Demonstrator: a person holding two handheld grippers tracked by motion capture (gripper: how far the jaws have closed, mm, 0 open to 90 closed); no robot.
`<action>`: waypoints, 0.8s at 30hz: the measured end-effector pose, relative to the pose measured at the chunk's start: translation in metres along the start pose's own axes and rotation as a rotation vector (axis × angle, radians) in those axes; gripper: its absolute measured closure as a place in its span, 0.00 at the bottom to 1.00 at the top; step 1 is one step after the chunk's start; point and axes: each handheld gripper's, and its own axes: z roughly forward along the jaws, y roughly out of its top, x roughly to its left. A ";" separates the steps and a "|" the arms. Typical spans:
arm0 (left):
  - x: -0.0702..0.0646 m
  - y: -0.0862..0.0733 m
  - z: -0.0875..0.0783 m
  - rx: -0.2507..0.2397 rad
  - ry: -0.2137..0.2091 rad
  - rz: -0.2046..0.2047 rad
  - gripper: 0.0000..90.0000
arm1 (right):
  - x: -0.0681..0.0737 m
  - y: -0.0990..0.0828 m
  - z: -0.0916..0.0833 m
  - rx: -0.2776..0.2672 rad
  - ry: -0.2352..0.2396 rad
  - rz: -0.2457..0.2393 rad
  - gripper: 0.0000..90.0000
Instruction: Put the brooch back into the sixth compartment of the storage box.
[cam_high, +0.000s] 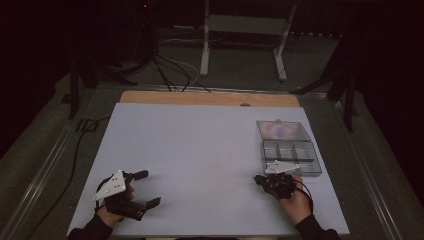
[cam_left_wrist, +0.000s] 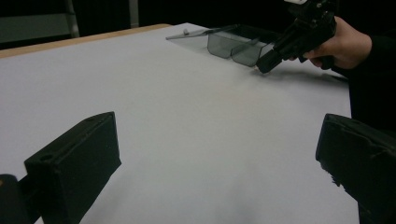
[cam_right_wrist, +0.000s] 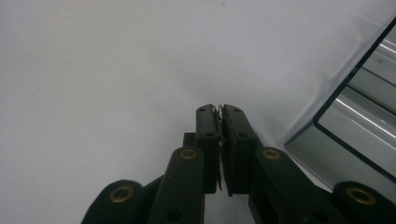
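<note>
A clear plastic compartment box (cam_high: 291, 158) lies at the right of the white table top, its lid (cam_high: 282, 130) folded open behind it. My right gripper (cam_high: 257, 178) hovers just left of the box's near corner, low over the table. Its jaws are pressed together in the right gripper view (cam_right_wrist: 218, 110), with a tiny silvery piece (cam_right_wrist: 217, 108) pinched at their tips; what it is I cannot tell. The box wall (cam_right_wrist: 327, 158) stands close on the right there. My left gripper (cam_high: 148, 188) rests at the near left, jaws wide apart with nothing between them (cam_left_wrist: 219, 158).
The white sheet (cam_high: 200, 150) covers most of the wooden table (cam_high: 210, 98). Behind the table stand a white frame (cam_high: 245, 30), cables on the floor (cam_high: 170, 70) and dark stands at both sides. The box (cam_left_wrist: 233, 44) and my right gripper (cam_left_wrist: 261, 65) appear far off in the left gripper view.
</note>
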 end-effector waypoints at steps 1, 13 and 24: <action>0.000 0.000 0.000 -0.005 0.001 -0.004 0.01 | 0.001 0.001 -0.001 -0.006 0.005 0.002 0.96; 0.000 0.000 0.000 -0.003 0.003 -0.003 0.01 | 0.009 0.008 -0.011 -0.026 0.045 -0.002 0.96; 0.000 0.000 0.000 -0.002 0.001 -0.002 0.01 | 0.005 0.017 -0.024 -0.064 0.042 0.009 0.96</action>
